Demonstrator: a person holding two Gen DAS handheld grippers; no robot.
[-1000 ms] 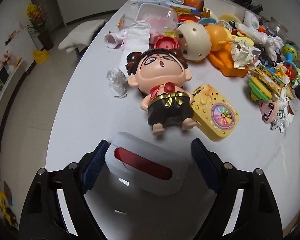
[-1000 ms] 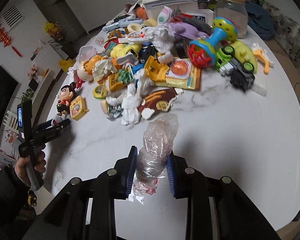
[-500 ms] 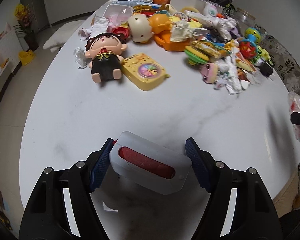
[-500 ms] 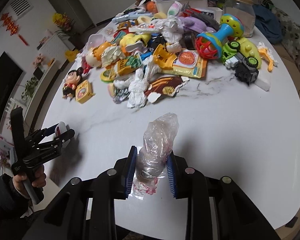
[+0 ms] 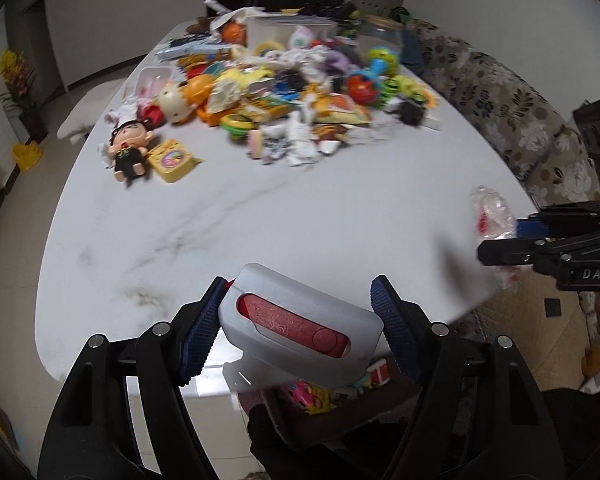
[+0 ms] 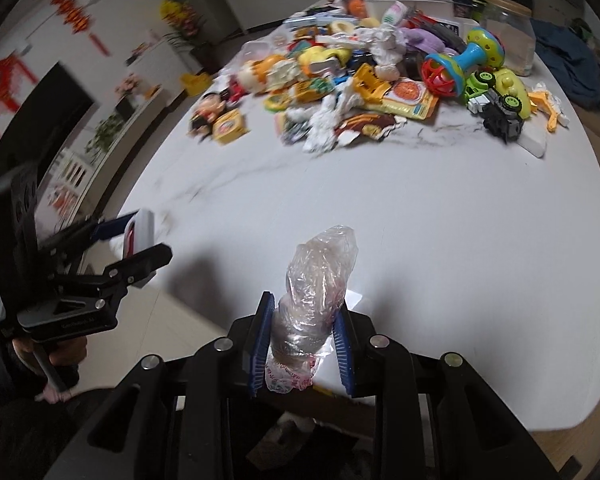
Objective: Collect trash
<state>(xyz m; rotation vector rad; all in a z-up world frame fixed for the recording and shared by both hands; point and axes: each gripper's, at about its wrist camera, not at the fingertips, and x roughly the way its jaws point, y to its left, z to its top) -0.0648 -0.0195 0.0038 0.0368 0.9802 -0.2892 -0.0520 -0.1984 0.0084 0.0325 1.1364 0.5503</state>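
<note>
I am gripping a grey box with a red strip (image 5: 296, 324) between my left gripper (image 5: 300, 320) pads, over the near edge of the white table (image 5: 260, 220); my right gripper (image 6: 302, 350) is squeezing a crumpled clear plastic bag (image 6: 320, 280) above that same edge, well apart from the toy-and-wrapper heap (image 6: 360, 64) at the far end

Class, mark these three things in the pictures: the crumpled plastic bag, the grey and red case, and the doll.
crumpled plastic bag (image 6: 320, 276), right wrist view, on its bulging clear middle.
grey and red case (image 5: 300, 320), left wrist view, on its red insert.
doll (image 5: 130, 148), left wrist view, on its dark body.
</note>
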